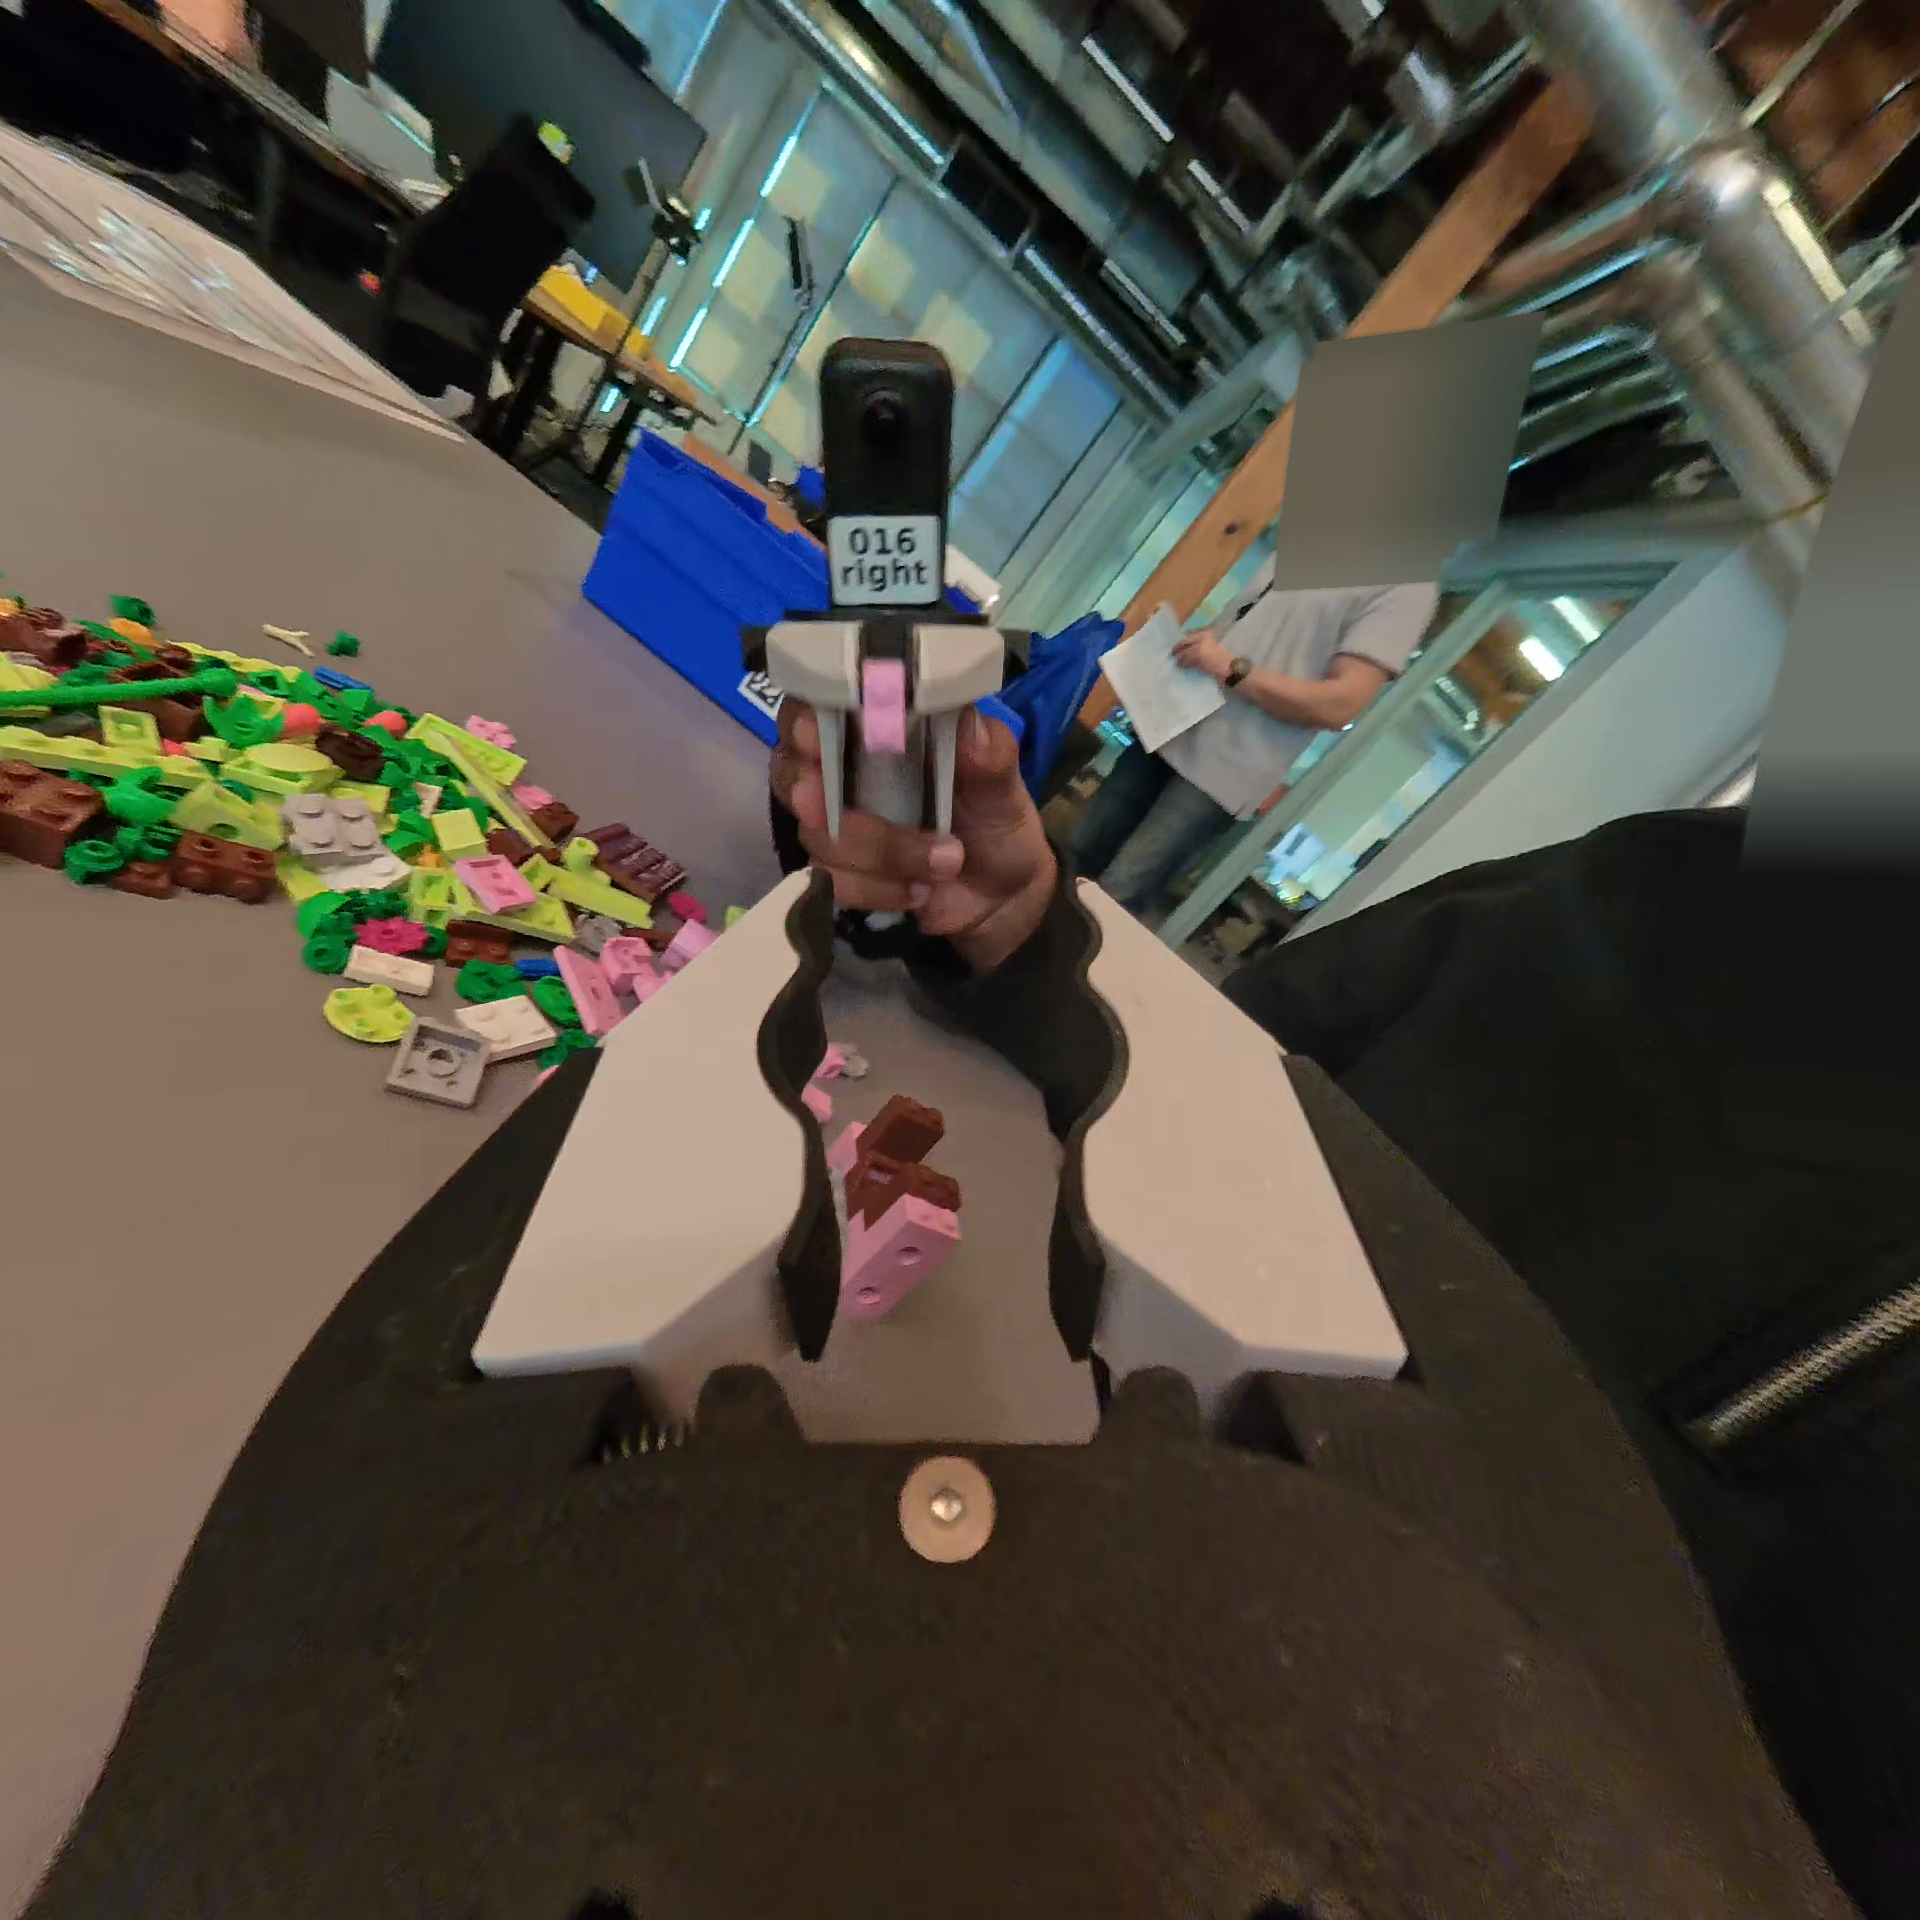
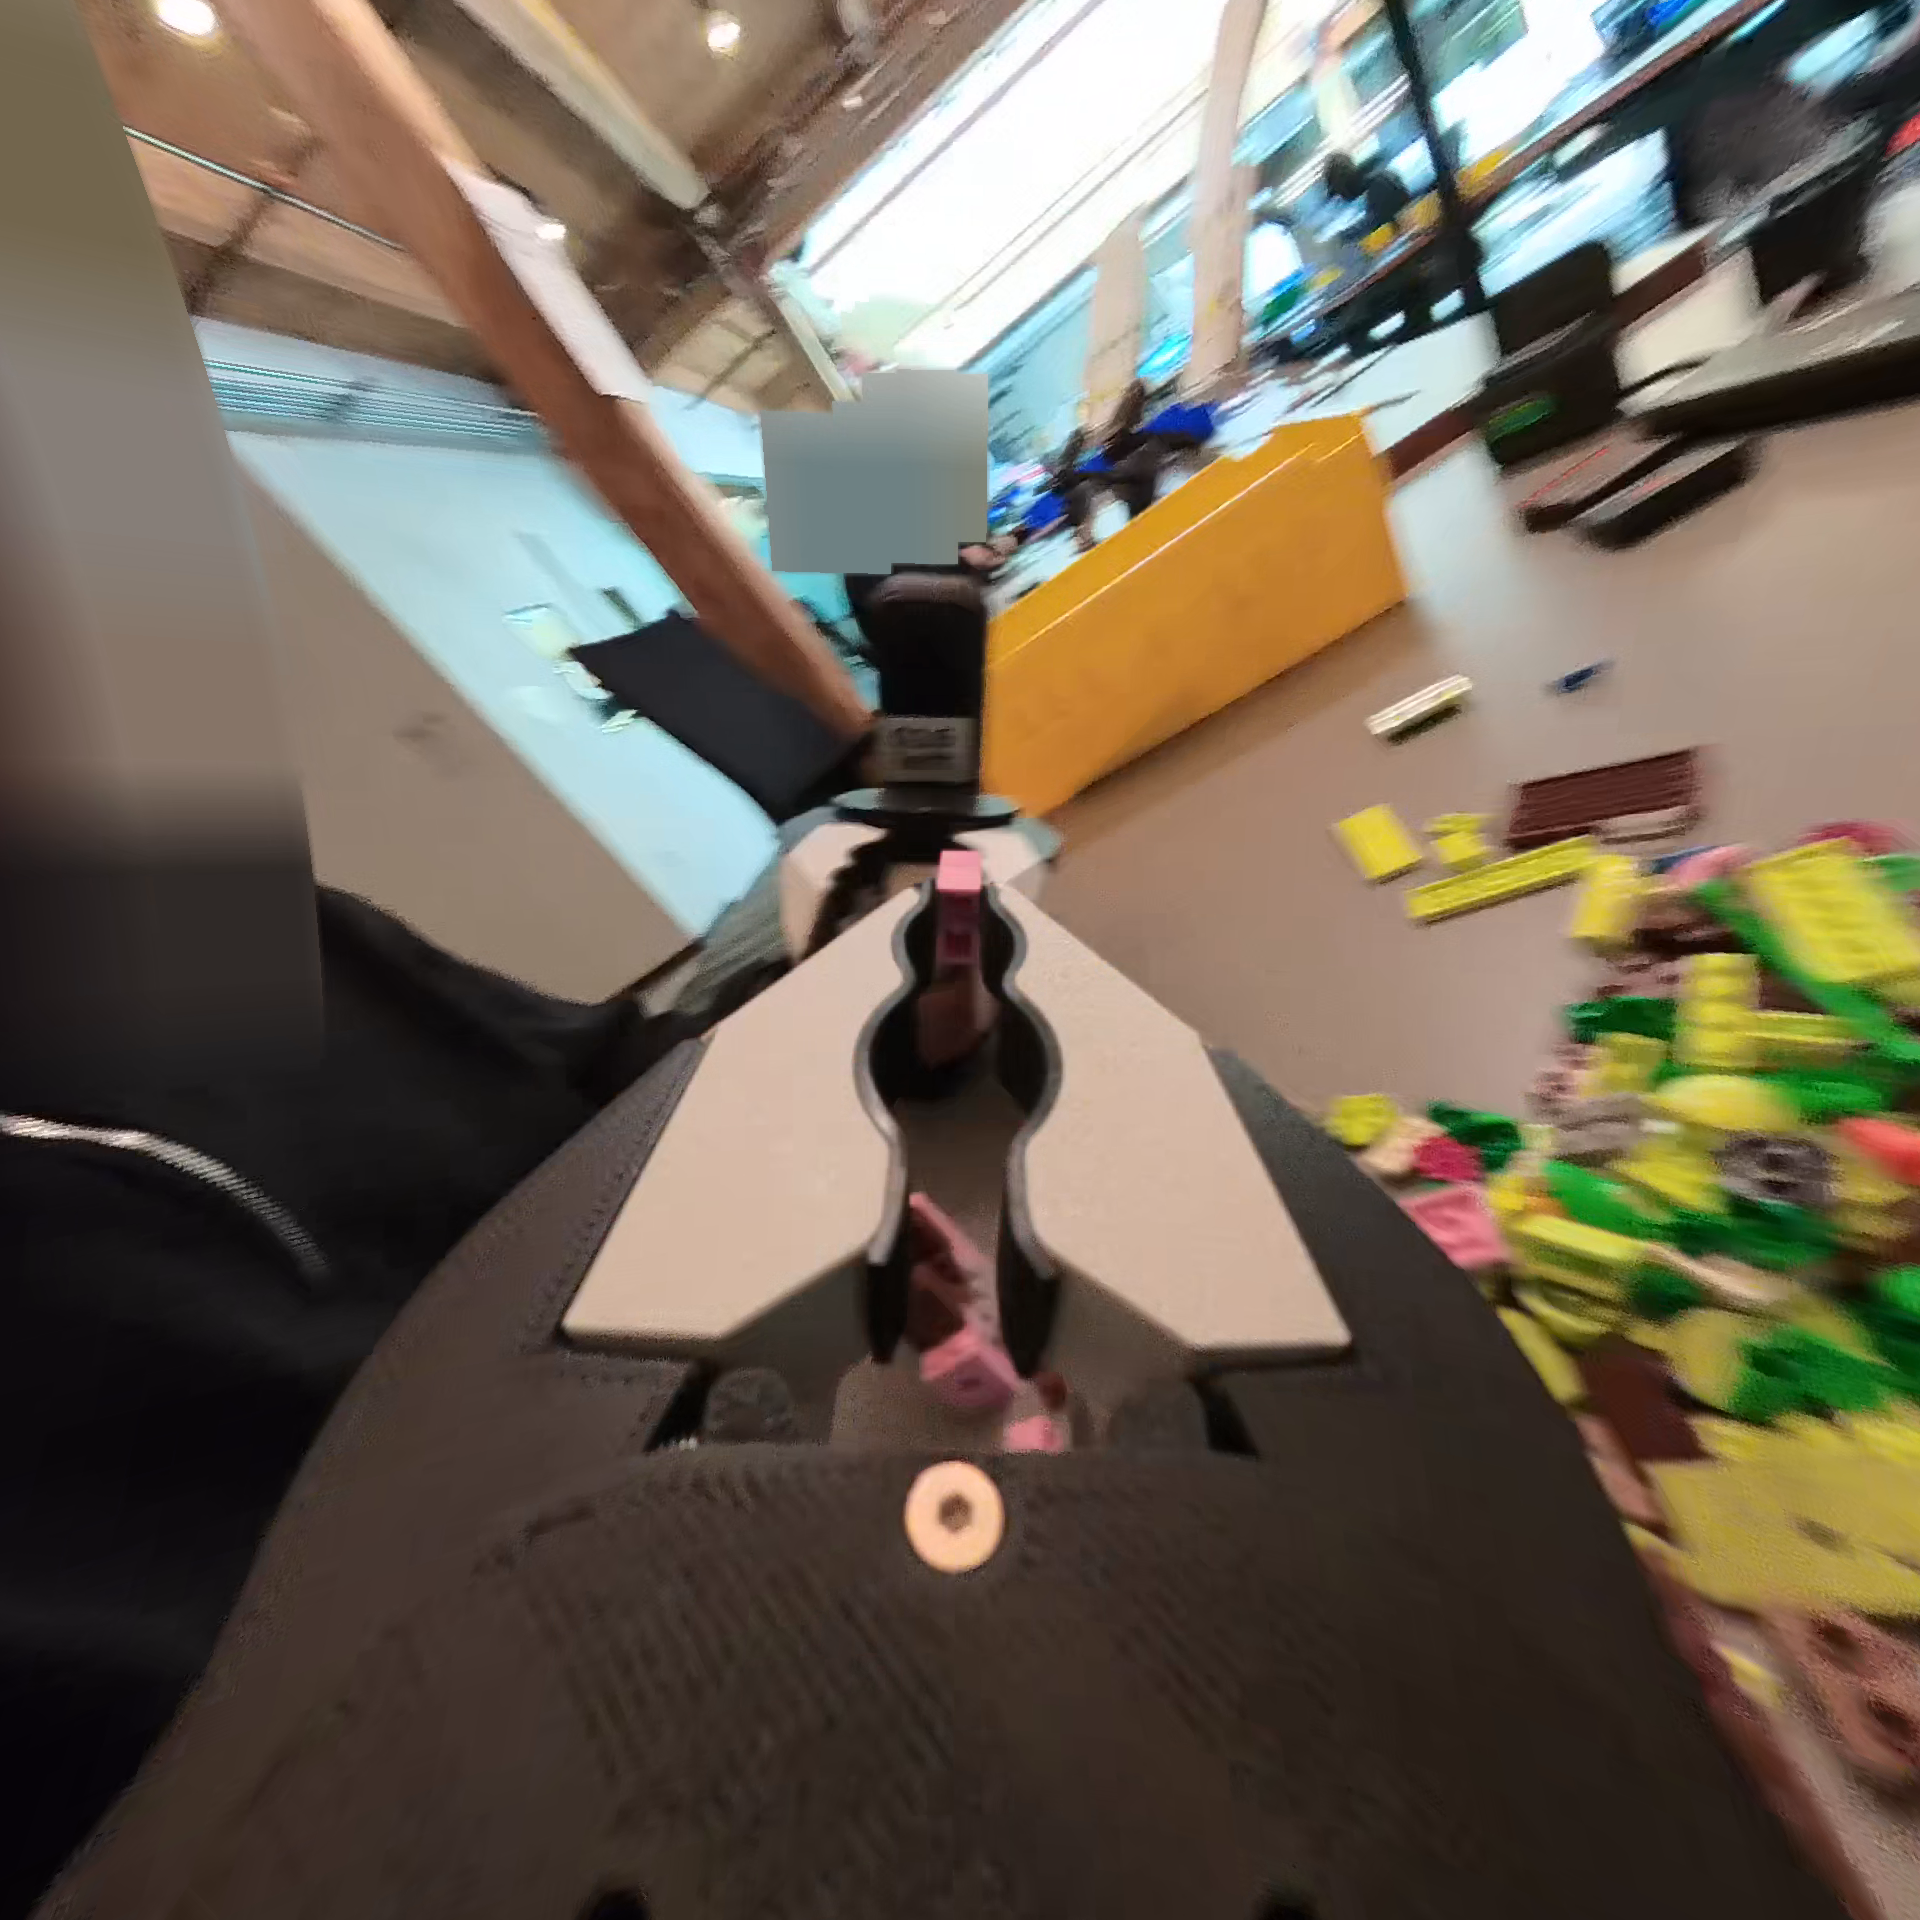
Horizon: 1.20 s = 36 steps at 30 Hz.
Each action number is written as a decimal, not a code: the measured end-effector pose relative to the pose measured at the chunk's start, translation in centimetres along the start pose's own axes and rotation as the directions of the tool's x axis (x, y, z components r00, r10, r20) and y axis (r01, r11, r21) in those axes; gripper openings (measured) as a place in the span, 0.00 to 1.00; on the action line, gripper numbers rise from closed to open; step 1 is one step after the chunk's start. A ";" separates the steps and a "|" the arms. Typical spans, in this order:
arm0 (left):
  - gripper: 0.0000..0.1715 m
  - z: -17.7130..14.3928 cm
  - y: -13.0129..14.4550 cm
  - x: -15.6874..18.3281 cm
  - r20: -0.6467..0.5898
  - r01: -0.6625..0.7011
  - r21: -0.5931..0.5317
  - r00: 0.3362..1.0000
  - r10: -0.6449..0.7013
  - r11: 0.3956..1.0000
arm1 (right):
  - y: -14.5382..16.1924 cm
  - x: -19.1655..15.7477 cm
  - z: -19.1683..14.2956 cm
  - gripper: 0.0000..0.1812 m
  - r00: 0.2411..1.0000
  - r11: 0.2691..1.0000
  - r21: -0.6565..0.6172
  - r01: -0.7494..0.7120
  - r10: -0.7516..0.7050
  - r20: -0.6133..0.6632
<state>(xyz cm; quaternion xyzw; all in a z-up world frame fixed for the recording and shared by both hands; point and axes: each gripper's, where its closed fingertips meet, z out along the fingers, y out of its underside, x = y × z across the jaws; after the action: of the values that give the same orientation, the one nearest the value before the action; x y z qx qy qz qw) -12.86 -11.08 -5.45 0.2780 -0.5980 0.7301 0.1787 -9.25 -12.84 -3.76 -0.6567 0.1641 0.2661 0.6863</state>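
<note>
My left gripper (image 1: 948, 894) is open. A small build of pink and brown bricks (image 1: 894, 1216) shows tilted between its fingers, close to the left pad and well apart from the right pad. My right gripper (image 2: 958, 899) is shut on a small pink brick (image 2: 956, 914) at its fingertips. The left wrist view shows the right gripper (image 1: 883, 675) facing me, held up in a hand, with the pink brick (image 1: 881, 707) pinched between its fingers. The right wrist view shows the left gripper (image 2: 920, 852) just beyond the pink brick, and the pink and brown build (image 2: 956, 1320) low between the right fingers.
A pile of green, lime, brown, pink and grey bricks (image 1: 260, 810) lies on the grey table (image 1: 312, 1195); it also shows in the right wrist view (image 2: 1714, 1143). A blue bin (image 1: 686, 603) and a yellow bin (image 2: 1195, 613) stand at the back. A person (image 1: 1299, 707) stands holding paper. There is about 5 centimeters between the tips of the two grippers.
</note>
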 end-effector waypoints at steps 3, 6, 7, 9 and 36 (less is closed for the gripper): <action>0.21 0.0 0.0 0.1 -0.019 0.024 0.001 1.000 -0.024 1.000 | 1.9 -1.0 1.9 0.02 0.998 0.996 -0.080 -0.027 0.032 0.063; 0.14 0.1 0.2 0.2 -0.023 0.015 -0.007 1.000 -0.015 1.000 | 3.3 -1.3 3.2 0.02 0.997 0.990 -0.139 -0.012 0.022 0.068; 0.12 0.1 0.2 0.3 -0.024 0.013 -0.010 1.000 -0.014 1.000 | 3.5 -1.5 3.4 0.02 0.997 0.989 -0.144 -0.014 0.025 0.076; 0.09 0.0 0.1 0.2 -0.015 0.008 -0.006 1.000 -0.008 1.000 | 3.5 -1.7 3.6 0.02 0.995 0.991 -0.136 -0.020 0.032 0.091; 0.03 0.0 0.3 0.4 0.015 -0.048 -0.032 0.999 0.049 0.998 | 3.8 -1.8 3.0 0.03 0.993 0.972 -0.207 0.114 -0.109 0.037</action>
<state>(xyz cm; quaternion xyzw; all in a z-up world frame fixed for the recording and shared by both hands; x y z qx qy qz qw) -13.41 -11.20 -5.44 0.2665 -0.6175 0.7225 0.1606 -13.33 -10.16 -5.58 -0.7301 0.0893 0.2509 0.6293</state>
